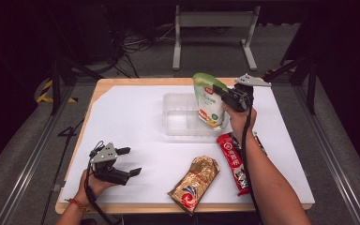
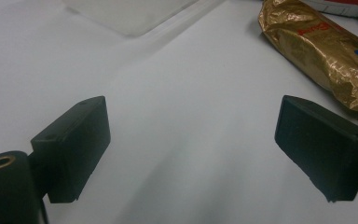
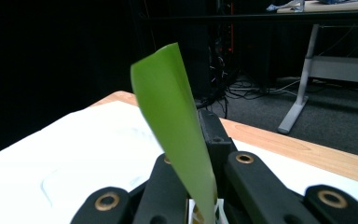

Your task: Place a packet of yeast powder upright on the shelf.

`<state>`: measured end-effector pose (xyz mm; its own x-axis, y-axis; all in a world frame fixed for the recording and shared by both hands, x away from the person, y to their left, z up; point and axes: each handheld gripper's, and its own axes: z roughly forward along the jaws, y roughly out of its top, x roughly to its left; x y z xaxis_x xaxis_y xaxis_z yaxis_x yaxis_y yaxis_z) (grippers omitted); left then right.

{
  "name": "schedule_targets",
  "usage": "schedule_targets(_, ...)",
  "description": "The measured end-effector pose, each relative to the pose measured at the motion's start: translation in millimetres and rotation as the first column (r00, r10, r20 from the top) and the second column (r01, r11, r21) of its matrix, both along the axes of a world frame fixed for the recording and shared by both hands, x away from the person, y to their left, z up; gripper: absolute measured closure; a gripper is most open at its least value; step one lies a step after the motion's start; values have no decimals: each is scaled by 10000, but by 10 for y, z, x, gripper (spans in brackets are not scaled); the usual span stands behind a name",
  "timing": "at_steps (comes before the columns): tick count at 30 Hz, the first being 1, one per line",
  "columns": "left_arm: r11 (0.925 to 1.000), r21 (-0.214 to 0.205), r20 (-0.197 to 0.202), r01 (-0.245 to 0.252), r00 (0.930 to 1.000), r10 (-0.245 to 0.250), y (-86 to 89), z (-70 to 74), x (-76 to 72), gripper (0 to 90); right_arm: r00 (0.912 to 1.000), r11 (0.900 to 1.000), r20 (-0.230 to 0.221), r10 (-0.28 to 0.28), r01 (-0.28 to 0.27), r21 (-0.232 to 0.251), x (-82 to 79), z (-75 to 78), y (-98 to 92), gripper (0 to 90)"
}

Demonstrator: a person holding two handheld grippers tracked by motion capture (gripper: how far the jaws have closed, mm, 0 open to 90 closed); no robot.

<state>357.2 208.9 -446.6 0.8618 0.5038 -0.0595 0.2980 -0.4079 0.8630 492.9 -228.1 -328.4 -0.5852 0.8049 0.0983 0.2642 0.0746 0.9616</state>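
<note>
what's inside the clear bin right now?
The clear plastic bin looks empty where visible. The green-topped snack pouch, held in the right tool, hangs over its right end and covers that corner, so its contents there are hidden.

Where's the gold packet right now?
In the high view the gold packet lies flat near the table's front edge, right of centre, just left of the red packet and right of the open left gripper.

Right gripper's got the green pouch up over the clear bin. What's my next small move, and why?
Probably lower it straight down, then let go. The right gripper is shut on the green pouch, which hangs upright above the clear bin, its bottom near the bin's right end. The left gripper sits open and idle, well clear of the bin.
</note>
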Motion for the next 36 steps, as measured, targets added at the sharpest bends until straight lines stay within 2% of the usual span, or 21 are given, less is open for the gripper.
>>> schedule_targets(5,10000,64,-3,42,10000,-42,-9,-6,6,111,10000,9997,-27,-29,29,-232,-47,-4,-42,889)
schedule_targets(19,10000,-45,-54,15,10000,-16,-4,-5,8,112,10000,9997,28,-19,20,-252,-96,-32,-53,887)
schedule_targets(36,9999,55,-97,120,9999,-119,-41,0,7,113,9996,9991,-77,-269,267,-318,-174,-72,-226,882)
